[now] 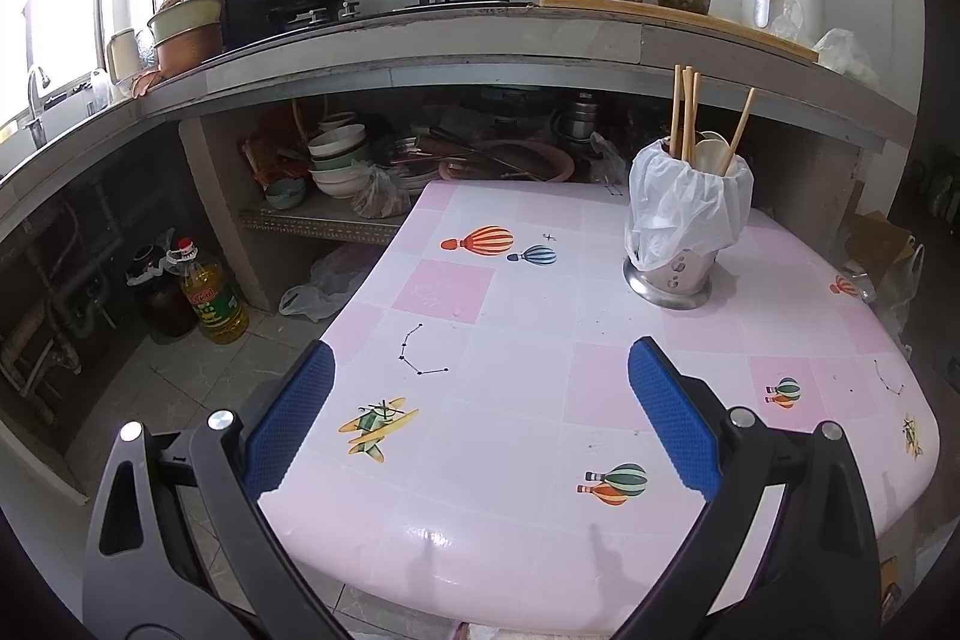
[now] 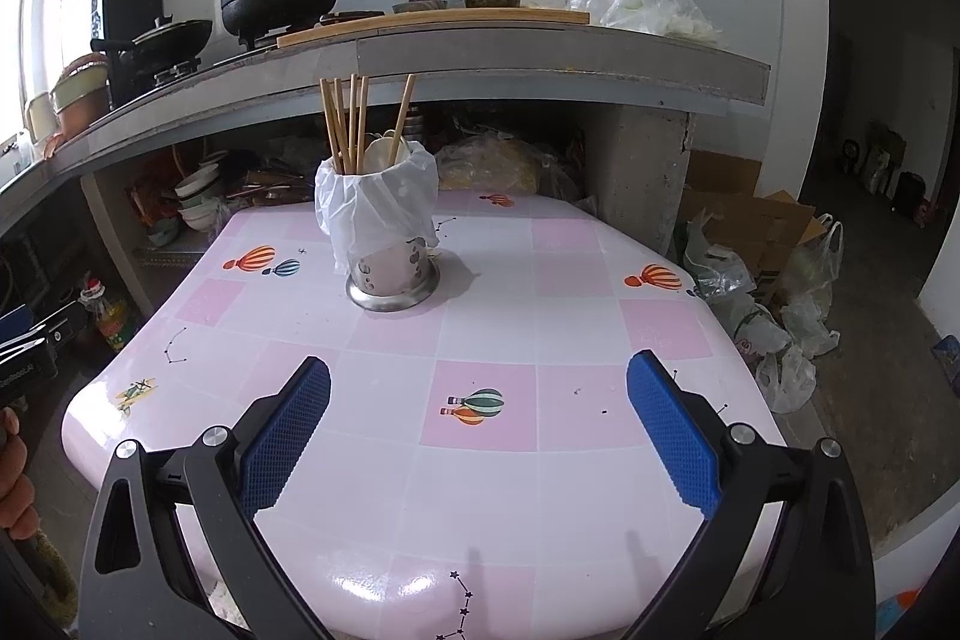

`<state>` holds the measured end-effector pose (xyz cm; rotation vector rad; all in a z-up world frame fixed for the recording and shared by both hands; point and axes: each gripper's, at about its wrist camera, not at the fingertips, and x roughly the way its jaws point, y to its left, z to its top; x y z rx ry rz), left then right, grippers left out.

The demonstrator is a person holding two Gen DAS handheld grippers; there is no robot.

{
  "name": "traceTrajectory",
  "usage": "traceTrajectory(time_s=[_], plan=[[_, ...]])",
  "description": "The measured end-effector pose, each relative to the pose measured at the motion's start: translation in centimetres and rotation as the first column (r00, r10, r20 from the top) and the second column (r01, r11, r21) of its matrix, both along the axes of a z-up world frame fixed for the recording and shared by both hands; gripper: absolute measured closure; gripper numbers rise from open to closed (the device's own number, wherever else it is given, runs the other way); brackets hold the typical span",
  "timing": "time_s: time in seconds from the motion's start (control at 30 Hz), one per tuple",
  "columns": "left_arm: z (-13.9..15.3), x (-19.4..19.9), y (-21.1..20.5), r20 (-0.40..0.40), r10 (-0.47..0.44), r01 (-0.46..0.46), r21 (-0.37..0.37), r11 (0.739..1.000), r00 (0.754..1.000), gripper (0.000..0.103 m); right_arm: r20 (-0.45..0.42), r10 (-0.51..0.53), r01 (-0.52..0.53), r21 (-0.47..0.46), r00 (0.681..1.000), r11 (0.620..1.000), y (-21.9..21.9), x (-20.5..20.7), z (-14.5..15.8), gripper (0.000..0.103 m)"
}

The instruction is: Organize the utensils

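A: Where are the chopsticks seen?

B: In the bag-lined metal holder on the pink table. Left gripper and right gripper are held wide, empty.

A: Legible writing?

B: None is resolved.

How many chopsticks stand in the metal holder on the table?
5 chopsticks: four bunched at the left of the utensil holder, one leaning at the right. A pale spoon sits between; more may hide inside.

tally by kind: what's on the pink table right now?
Utensil holder, plastic bag over it: 1
Chopsticks upright in the holder: 5
Pale spoon in the holder: at least 1, partly hidden
Total: 7 or more
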<state>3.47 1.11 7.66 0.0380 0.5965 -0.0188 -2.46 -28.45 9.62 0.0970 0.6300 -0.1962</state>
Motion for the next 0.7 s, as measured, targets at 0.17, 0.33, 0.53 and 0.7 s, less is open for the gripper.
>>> traceTrajectory(time_s=[0.17, 0.33, 0.53, 0.7], plan=[[0.14, -0.11, -0.08, 0.011, -0.001, 0.001, 0.002, 1.000, 1.000, 0.008, 0.001, 0.002, -0.002, 0.000, 1.000, 1.000, 0.05, 0.03, 0.02, 0.007], [0.30, -0.11, -0.05, 0.018, 0.003, -0.003, -0.005, 1.000, 1.000, 0.008, 0.003, 0.008, -0.008, -0.005, 1.000, 1.000, 0.34, 0.01, -0.04, 0.007], [0.32, -0.15, -0.01, 0.019, 0.003, -0.003, -0.003, 1.000, 1.000, 0.008, 0.000, 0.014, -0.014, -0.005, 1.000, 1.000, 0.50, 0.13, 0.01, 0.007], [0.32, -0.16, 0.04, 0.017, 0.004, -0.003, -0.006, 1.000, 1.000, 0.008, -0.001, 0.020, -0.020, -0.006, 1.000, 1.000, 0.70, 0.23, 0.01, 0.007]])
